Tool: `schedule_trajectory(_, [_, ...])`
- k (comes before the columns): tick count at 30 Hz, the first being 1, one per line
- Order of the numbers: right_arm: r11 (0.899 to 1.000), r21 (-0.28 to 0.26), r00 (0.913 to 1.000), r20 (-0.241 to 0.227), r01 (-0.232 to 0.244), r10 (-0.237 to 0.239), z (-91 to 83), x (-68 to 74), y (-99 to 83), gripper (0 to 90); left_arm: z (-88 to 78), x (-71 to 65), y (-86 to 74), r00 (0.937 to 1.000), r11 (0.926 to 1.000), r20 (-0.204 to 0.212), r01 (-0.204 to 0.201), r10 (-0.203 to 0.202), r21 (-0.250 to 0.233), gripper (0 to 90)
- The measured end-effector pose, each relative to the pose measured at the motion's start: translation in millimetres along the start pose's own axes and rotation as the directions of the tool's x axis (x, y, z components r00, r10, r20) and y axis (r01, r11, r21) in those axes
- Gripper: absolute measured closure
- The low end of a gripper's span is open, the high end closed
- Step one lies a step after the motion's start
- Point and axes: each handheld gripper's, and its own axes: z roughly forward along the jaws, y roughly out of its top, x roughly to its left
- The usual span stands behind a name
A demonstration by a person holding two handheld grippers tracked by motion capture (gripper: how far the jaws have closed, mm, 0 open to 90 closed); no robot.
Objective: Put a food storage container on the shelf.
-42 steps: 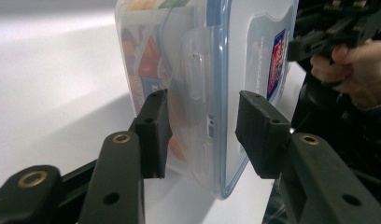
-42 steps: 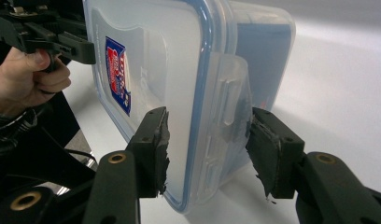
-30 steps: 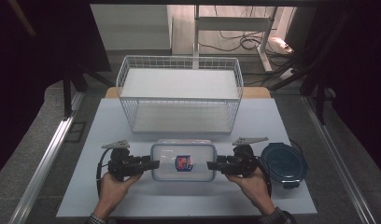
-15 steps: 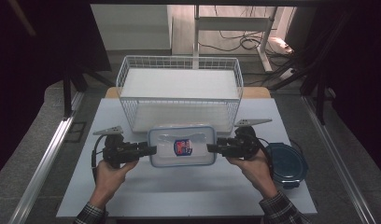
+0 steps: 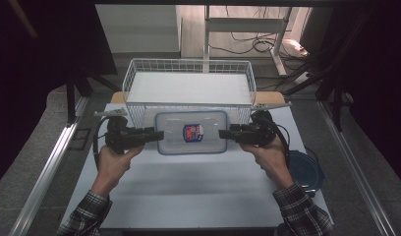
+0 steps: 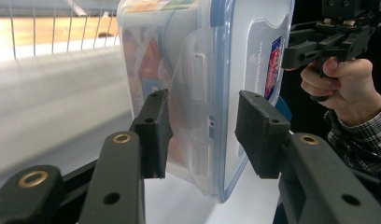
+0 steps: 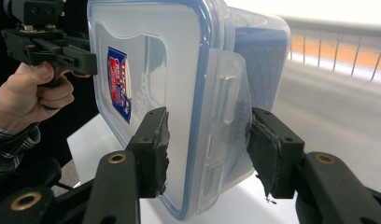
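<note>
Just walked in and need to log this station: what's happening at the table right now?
A person is carrying a clear plastic container with a blue-rimmed lid between two handheld grippers. The left gripper clamps one short end and the right gripper the other, each with its fingers on either side of a side latch. The container is off the white table, just in front of the white wire basket. A blue lid-like thing lies on the table by the right forearm.
</note>
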Motion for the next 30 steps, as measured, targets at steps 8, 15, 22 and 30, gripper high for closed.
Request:
schedule_trajectory(8, [1.000, -0.031, 0.9999, 0.013, 0.003, -0.003, -2.1, -2.0, 31.3, 49.3, -3.0, 7.4, 33.0, 0.9999, 0.9998, 0.005, -0.010, 0.010, -0.017, 55.3])
schedule_trajectory(15, [0.998, -0.064, 0.9998, 0.016, 0.008, -0.007, -1.1, -5.5, 57.8, 49.3, -7.9, 13.5, 62.3, 0.9996, 0.9990, 0.005, -0.028, 0.028, -0.035, 55.3])
schedule_trajectory(22, [0.996, -0.087, 0.9995, 0.030, 0.010, -0.008, -0.9, -11.0, 85.3, 49.4, -6.4, 24.3, 91.3, 0.9994, 0.9985, 0.013, -0.031, 0.031, -0.044, 55.2])
schedule_trajectory(30, [0.995, -0.095, 0.9992, 0.034, -0.018, 0.021, 8.9, -26.1, 103.3, 49.3, 0.0, 40.4, 114.9, 0.9997, 0.9989, -0.005, -0.023, 0.022, -0.042, 54.7])
